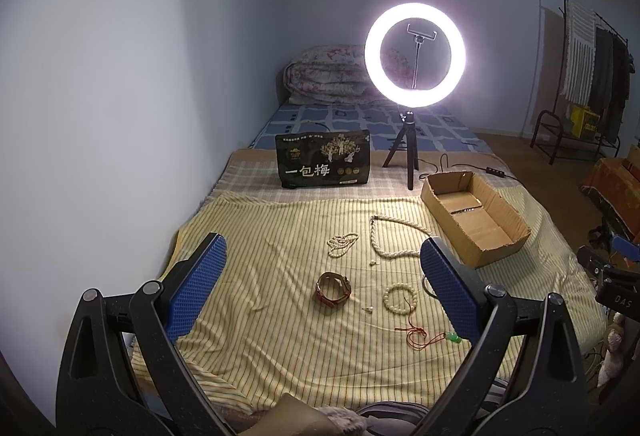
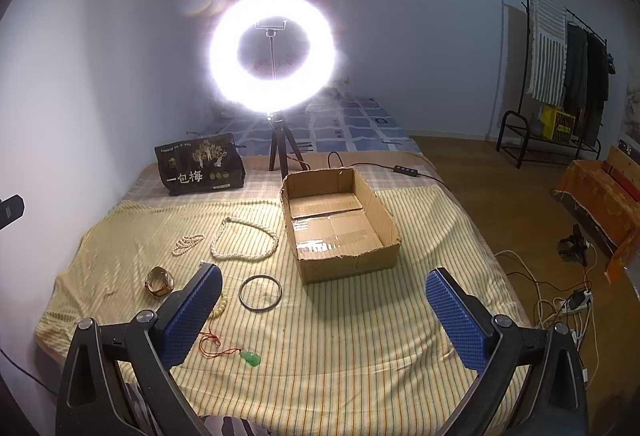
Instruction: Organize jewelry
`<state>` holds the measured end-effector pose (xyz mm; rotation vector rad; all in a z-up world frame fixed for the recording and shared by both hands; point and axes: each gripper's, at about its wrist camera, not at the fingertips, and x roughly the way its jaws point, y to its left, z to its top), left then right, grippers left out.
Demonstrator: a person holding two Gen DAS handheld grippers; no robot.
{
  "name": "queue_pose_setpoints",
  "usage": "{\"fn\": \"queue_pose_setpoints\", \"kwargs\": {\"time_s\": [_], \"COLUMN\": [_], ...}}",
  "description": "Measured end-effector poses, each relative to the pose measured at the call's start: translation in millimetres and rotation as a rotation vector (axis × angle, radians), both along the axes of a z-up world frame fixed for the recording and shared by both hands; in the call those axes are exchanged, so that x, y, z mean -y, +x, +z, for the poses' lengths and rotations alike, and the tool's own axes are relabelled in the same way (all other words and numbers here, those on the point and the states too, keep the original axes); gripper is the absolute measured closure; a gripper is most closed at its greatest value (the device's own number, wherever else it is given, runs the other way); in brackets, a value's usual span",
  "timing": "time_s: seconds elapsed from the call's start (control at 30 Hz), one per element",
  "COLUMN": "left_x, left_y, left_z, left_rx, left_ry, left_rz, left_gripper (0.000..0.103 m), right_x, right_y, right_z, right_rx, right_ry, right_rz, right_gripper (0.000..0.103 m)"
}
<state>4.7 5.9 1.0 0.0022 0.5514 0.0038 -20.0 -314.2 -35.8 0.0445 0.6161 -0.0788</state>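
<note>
Both grippers hang above the near edge of a bed covered by a yellow striped sheet [image 1: 280, 236], and neither touches anything. The left gripper [image 1: 323, 256] has its jaws spread wide with nothing between them; the right gripper [image 2: 324, 286] is likewise spread wide and empty. The jewelry lies loose on the sheet, all outside the box [image 2: 340, 220], an open cardboard tray that sits to the right of the pieces. A long pearl necklace [image 2: 244, 240] curls just left of the box, with a small pearl strand [image 2: 188, 244] beside it further left. Nearer the grippers lies a brown leather watch [image 1: 333, 288], and right of it a cream bead bracelet [image 1: 401, 299]. A dark bangle [image 2: 260, 293] rests flat near the box's front corner. A red cord [image 2: 212, 346] trails to a green pendant [image 2: 251, 359] closest to the bed's near edge. Two tiny pale earrings [image 1: 368, 310] lie apart among the pieces. Behind them stand a black snack bag [image 1: 323, 164] and a lit ring light [image 1: 415, 54] on a small tripod.
</note>
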Motion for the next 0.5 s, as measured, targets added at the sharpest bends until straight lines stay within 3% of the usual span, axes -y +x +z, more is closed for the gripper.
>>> {"fn": "queue_pose_setpoints", "kwargs": {"time_s": [0.33, 0.5], "left_x": [-12, -24], "left_y": [24, 45], "left_z": [-27, -53], "left_rx": [-0.061, -0.127], "left_ry": [0.035, 0.048], "left_rz": [0.012, -0.003], "left_gripper": [0.004, 0.004], "right_x": [-1, -2], "right_y": [12, 21], "right_z": [-24, -43], "right_rx": [-0.037, -0.041], "right_ry": [-0.045, -0.068], "right_rz": [0.006, 0.094], "right_gripper": [0.000, 0.000]}}
